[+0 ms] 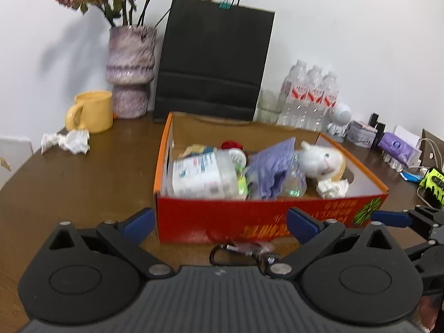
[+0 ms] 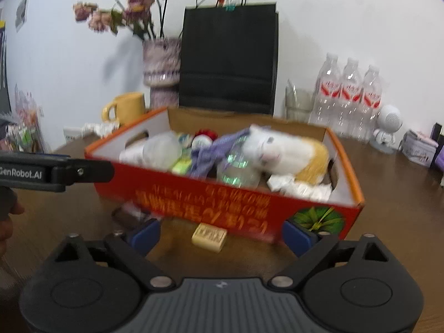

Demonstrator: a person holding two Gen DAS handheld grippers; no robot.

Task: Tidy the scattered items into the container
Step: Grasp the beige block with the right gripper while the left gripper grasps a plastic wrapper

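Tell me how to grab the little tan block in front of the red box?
Pinch the small tan rectangular block across its short sides, coming down from above. It lies flat on the brown wooden table, close before the red cardboard box, so the open right tongs fit around it.

— We see both views evenly lit and bright, with a soft flower shadow on the white wall (image 1: pixel 347 27).
— We also see motion blur throughout, and fisheye bending with dark corners.
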